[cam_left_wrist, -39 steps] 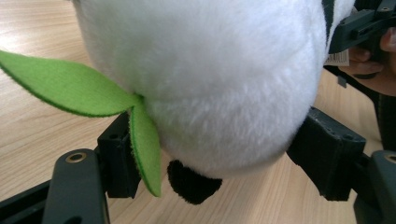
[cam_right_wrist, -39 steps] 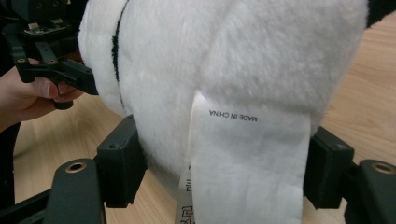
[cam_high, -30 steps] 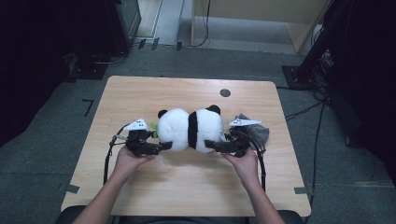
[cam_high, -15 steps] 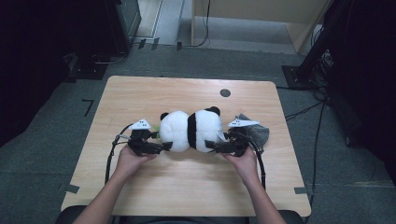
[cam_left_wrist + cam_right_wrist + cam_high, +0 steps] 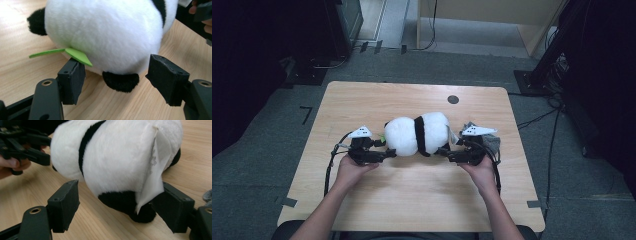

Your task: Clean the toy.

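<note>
Moved: panda toy point(image 5: 417, 134) rolled a bit on worktop point(image 5: 377, 100) | left tongs point(image 5: 387, 152) were closing round its black paw, not pinching | right tongs point(image 5: 446, 151) open by tag | tip: squeeze both sides softly together.

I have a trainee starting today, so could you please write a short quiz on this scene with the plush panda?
1. True or false: the plush panda lies on the wooden table between the left gripper and the right gripper.
2. In the left gripper view, what green thing sticks out from the panda?
A. a ribbon
B. a leaf
C. a button
3. In the right gripper view, what pale thing hangs from the panda's body beside its black foot?

Key:
1. True.
2. B, a leaf.
3. A white fabric tag.
</note>
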